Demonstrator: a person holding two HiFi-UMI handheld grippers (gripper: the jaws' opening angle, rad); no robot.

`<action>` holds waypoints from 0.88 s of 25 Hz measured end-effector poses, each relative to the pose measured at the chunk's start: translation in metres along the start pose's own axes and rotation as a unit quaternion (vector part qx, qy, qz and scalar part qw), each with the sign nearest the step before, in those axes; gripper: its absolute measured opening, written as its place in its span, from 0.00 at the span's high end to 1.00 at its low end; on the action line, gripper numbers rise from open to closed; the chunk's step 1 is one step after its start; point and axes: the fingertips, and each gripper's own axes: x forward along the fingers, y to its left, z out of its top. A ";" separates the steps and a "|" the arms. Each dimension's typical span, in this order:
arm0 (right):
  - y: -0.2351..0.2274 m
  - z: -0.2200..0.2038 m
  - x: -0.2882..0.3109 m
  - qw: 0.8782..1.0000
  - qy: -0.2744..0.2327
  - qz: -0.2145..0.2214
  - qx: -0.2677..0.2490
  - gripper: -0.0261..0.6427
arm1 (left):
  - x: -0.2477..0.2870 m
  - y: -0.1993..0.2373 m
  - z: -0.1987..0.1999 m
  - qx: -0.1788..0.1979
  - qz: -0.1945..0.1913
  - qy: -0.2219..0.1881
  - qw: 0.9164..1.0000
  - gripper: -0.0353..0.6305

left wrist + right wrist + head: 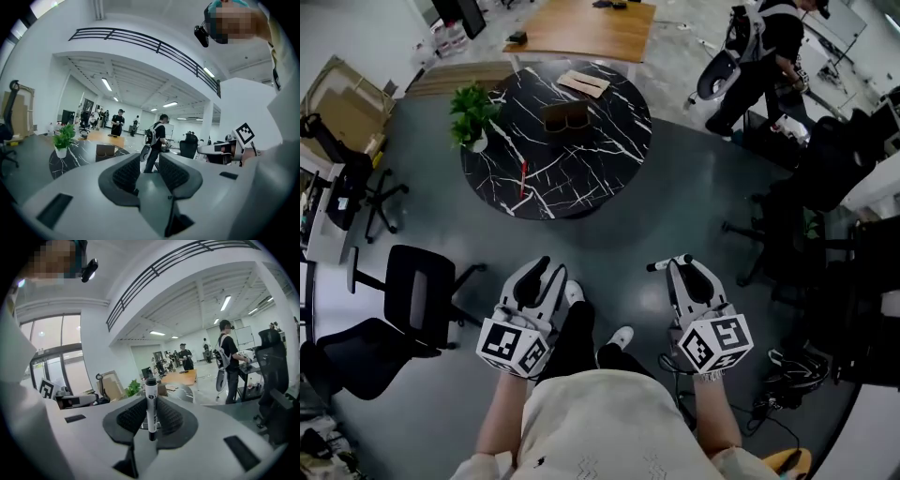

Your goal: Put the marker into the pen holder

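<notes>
1. Below the round black marble table (555, 141), head view: both forearms reach forward, and the grey left gripper (551, 269) and grey right gripper (682, 266) stay well apart from the brown wooden pen holder (565, 115).
2. Left gripper view: the jaws stand apart with nothing between them.
3. Right gripper view: the jaws clamp the white, black-capped marker (150, 394) upright.

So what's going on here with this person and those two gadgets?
A person holds a gripper in each hand. The right gripper has a white marker clamped between its jaws; the left gripper is empty, with its jaws apart. The brown pen holder sits on the round black table some way ahead, so the marker is not in it yet.
</notes>
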 end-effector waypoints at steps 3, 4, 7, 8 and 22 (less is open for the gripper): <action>0.014 0.021 0.050 1.000 0.007 0.016 -0.009 0.84 | 0.020 0.037 0.013 0.001 0.015 -0.002 1.000 0.74; 0.018 0.029 0.067 1.000 0.009 0.019 -0.012 0.84 | 0.027 0.049 0.018 -0.003 0.016 -0.005 1.000 0.74; 0.027 0.057 0.117 0.999 0.012 0.024 -0.028 0.84 | 0.051 0.087 0.038 -0.009 0.017 -0.015 1.000 0.74; 0.030 0.066 0.136 0.999 0.012 0.023 -0.034 0.84 | 0.060 0.100 0.047 -0.008 0.015 -0.018 1.000 0.75; 0.034 0.131 0.351 0.996 0.018 0.038 -0.085 0.84 | 0.173 0.236 0.094 0.002 0.006 -0.029 1.000 0.80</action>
